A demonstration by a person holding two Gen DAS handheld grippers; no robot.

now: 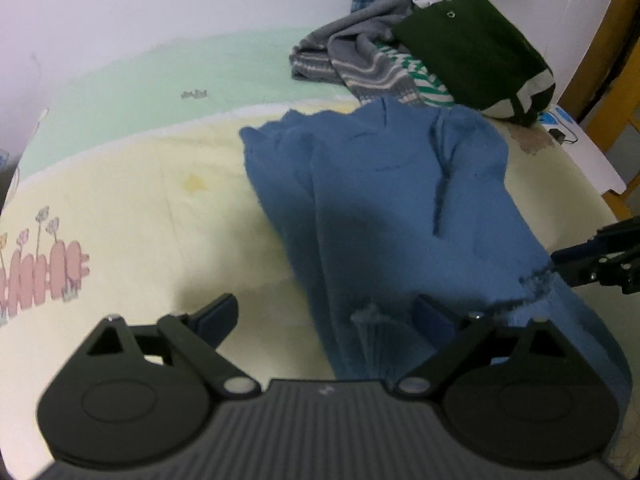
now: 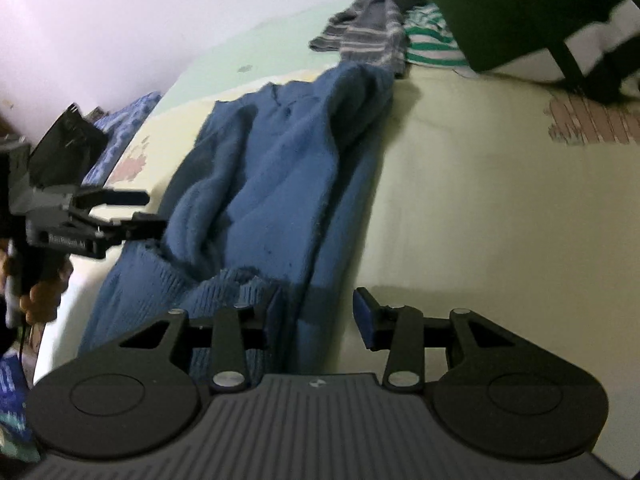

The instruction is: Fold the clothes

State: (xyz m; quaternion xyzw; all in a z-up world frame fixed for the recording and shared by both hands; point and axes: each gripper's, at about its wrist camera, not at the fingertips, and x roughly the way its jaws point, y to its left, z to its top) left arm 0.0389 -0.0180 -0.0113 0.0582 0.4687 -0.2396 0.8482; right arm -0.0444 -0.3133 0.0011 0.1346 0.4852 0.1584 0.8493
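Note:
A blue knit sweater [image 1: 380, 200] lies lengthwise on the pale yellow bedsheet [image 1: 140, 208], its ribbed hem nearest me. My left gripper [image 1: 326, 316] is open, its jaws straddling the hem's left corner. It also shows in the right wrist view [image 2: 148, 210] at the sweater's left edge. My right gripper [image 2: 316, 314] is open over the hem of the sweater [image 2: 272, 168], its left finger against the ribbed edge. It also shows in the left wrist view [image 1: 560, 260] at the sweater's right edge.
A pile of clothes lies at the far end of the bed: a grey striped garment [image 1: 360, 52], a green-and-white striped one [image 1: 424, 76] and a dark green one [image 1: 472, 52]. A white wall runs behind. A yellow wooden frame [image 1: 616, 80] stands at right.

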